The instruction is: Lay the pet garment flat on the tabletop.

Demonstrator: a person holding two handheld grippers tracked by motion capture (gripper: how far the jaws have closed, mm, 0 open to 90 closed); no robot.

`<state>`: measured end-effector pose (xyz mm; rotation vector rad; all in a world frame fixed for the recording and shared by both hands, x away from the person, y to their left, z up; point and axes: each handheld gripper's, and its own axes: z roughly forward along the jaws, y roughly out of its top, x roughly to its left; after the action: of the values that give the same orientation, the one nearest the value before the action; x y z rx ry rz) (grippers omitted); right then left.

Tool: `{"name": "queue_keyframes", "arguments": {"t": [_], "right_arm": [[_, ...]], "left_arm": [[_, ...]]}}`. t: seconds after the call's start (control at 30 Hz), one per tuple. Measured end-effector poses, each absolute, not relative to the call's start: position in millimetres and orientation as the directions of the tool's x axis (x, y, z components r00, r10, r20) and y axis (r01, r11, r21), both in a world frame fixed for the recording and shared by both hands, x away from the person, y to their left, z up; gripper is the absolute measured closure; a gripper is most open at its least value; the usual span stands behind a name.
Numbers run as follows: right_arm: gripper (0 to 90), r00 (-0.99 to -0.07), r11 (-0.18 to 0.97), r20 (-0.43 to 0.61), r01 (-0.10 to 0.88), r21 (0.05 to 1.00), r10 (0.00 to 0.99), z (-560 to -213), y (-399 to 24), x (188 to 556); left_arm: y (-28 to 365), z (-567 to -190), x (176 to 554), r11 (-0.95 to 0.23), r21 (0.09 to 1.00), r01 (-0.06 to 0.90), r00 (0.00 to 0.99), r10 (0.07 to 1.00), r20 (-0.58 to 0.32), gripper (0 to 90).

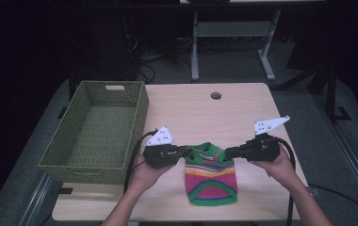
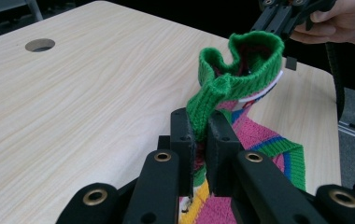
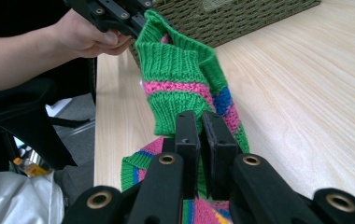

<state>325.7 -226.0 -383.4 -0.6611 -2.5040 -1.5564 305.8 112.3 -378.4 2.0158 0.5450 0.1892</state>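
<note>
While clamped on one knit hat (image 1: 211, 178), two grippers: left (image 1: 184, 151), right (image 1: 227, 152); one basket (image 1: 97, 133).

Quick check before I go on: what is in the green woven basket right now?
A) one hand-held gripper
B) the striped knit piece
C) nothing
C: the basket sits bare inside on the table's left, while the striped knit piece lies on the tabletop, its green cuff pinched by the left hand-held gripper and the right hand-held gripper.

Bare table (image 1: 243, 113) lies open beyond the sock (image 1: 211, 175); the basket (image 1: 97, 134) walls its left.
</note>
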Motion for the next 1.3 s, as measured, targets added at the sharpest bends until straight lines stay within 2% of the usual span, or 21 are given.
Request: {"name": "queue_keyframes", "arguments": {"t": [0.83, 1.1, 1.17, 1.23, 1.3], "right_arm": [[84.5, -0.88, 0.419, 0.307, 0.448, 0.79, 0.364, -381.1, -222.1, 341.3], [83.4, -0.84, 0.4, 0.304, 0.493, 0.772, 0.449, -381.7, -227.5, 363.2], [78.2, -0.815, 0.377, 0.288, 0.507, 0.775, 0.503, -380.9, -227.3, 377.4], [70.6, -0.773, 0.326, 0.29, 0.531, 0.782, 0.564, -378.5, -226.8, 400.2], [62.1, -0.704, 0.268, 0.281, 0.56, 0.784, 0.652, -377.2, -228.3, 424.6]], "left_arm": [[105.6, -386.6, 336.8, -0.388, 0.855, 0.344, 0.865, 0.486, -0.128, 82.3], [92.6, -393.4, 360.8, -0.363, 0.855, 0.37, 0.841, 0.522, -0.143, 81.0], [88.0, -394.4, 372.6, -0.34, 0.859, 0.382, 0.809, 0.572, -0.134, 75.8], [84.4, -394.1, 386.0, -0.284, 0.867, 0.411, 0.75, 0.646, -0.144, 60.0], [82.4, -394.9, 393.7, -0.242, 0.869, 0.431, 0.721, 0.672, -0.171, 53.8]]}}
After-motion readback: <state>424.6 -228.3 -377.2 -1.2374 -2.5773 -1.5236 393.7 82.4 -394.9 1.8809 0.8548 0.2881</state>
